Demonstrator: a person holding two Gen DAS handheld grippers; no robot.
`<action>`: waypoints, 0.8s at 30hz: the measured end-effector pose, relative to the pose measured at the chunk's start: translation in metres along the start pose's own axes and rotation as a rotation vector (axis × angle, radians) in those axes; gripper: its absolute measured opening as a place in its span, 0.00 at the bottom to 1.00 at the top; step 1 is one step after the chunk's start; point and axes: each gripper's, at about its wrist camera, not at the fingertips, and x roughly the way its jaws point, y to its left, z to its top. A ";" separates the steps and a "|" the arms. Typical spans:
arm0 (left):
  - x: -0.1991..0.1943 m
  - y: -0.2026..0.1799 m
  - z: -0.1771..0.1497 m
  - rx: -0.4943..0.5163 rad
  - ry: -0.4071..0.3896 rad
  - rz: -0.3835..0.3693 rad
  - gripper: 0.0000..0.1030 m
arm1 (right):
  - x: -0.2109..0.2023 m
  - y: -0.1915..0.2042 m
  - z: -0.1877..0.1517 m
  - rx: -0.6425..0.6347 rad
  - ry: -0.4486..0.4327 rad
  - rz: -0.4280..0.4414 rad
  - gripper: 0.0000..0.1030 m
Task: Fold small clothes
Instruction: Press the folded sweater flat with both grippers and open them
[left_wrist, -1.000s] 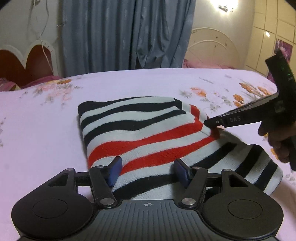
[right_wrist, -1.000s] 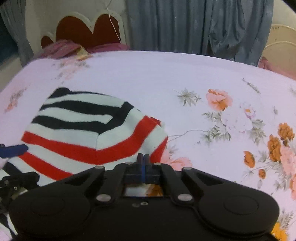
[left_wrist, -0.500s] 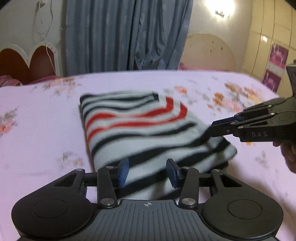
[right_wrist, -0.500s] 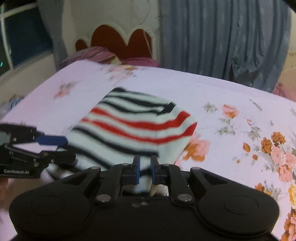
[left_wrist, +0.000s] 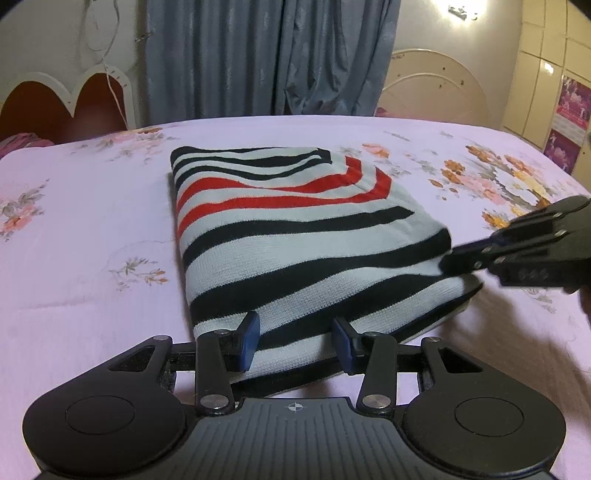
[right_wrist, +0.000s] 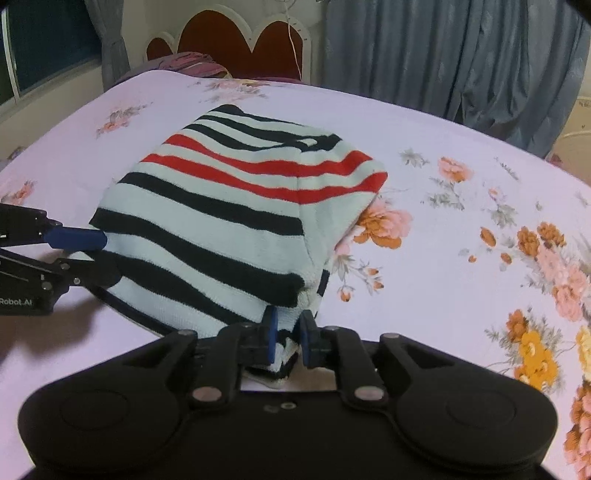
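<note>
A folded sweater (left_wrist: 303, 236) with black, white and red stripes lies flat on the floral bedsheet (left_wrist: 92, 229). My left gripper (left_wrist: 297, 343) is shut on its thick near edge, with fabric filling the gap between the blue pads. In the right wrist view the left gripper (right_wrist: 86, 254) clamps the sweater's (right_wrist: 229, 221) left edge from above and below. My right gripper (right_wrist: 289, 338) is shut on the near corner, a wad of striped fabric between its narrow jaws. Seen from the left wrist, the right gripper (left_wrist: 456, 258) bites the sweater's right corner, with a hand partly visible behind it.
The bed stretches wide around the sweater on all sides. A red and white headboard (right_wrist: 240, 40) and pink bedding (right_wrist: 192, 62) stand at the far end. Grey curtains (left_wrist: 266, 55) hang behind, with wardrobe doors (left_wrist: 554, 96) at the right.
Both grippers have drawn back toward the near side, so the whole folded sweater now shows. The left jaws narrowed onto the near edge. The right jaws parted slightly around a thicker corner.
</note>
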 end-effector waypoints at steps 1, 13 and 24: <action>0.000 -0.001 0.000 -0.001 0.001 0.007 0.43 | -0.008 0.001 0.001 0.005 -0.023 0.006 0.11; -0.004 -0.017 -0.004 0.007 0.019 0.081 0.43 | 0.004 0.000 -0.016 0.034 0.010 0.038 0.14; -0.040 -0.036 -0.013 -0.017 -0.050 0.180 1.00 | -0.046 -0.004 -0.023 0.115 -0.120 0.010 0.78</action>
